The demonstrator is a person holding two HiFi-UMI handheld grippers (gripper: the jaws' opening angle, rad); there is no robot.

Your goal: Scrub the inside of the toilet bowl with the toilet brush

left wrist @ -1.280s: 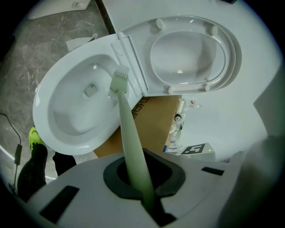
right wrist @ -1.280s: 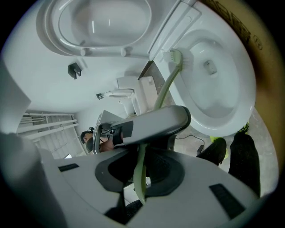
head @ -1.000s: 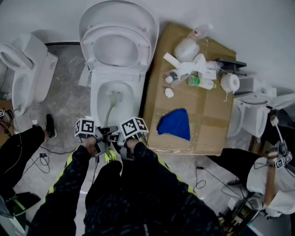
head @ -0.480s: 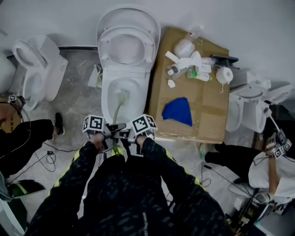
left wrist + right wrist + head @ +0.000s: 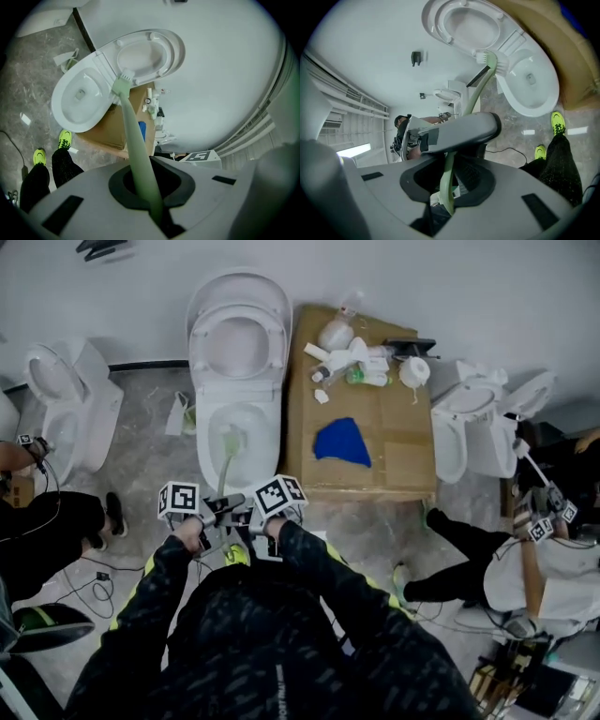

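A white toilet stands with lid and seat raised; its bowl lies just ahead of me. The pale green toilet brush reaches from my hands into the bowl, with its white bristle head at the bowl's rear rim. Both grippers hold the brush handle at its near end: my left gripper and right gripper are shut on it side by side. The handle runs straight out between the left jaws, and the same handle passes between the right jaws.
A cardboard sheet right of the toilet carries a blue cloth, bottles and a paper roll. Another toilet stands at left, another at right. People sit on the floor at both sides. Cables lie on the floor.
The head view has shifted, so the toilet and cardboard sit further left and farther away. The brush stays in the bowl and both grippers keep their hold on the handle.
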